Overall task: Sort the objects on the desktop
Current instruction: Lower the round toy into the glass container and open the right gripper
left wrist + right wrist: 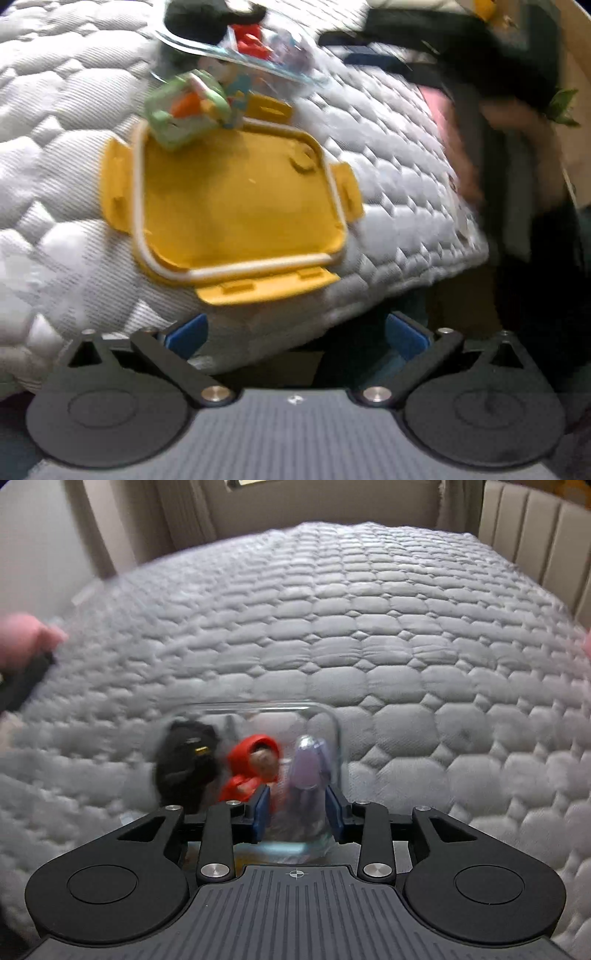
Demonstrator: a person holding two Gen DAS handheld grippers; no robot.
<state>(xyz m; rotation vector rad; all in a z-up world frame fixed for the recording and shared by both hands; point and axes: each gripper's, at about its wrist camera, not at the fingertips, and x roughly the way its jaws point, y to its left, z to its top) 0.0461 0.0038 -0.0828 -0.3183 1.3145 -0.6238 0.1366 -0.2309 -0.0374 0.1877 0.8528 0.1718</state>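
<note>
The right gripper [297, 814] clamps the near wall of a clear container [258, 716] holding a black toy [184, 764], a red hooded figure [253, 766] and a purple piece [308, 766], over the quilted mattress [369, 627]. The left gripper [295, 336] hangs spread and empty before a yellow lid [236, 203] lying on the mattress.

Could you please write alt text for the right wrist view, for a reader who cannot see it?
The right gripper has its blue pads around the near end of a clear container on a grey quilted mattress. Inside are a black object, a red hooded figure and a lilac item, all motion-blurred. A beige padded headboard stands at upper right.
</note>
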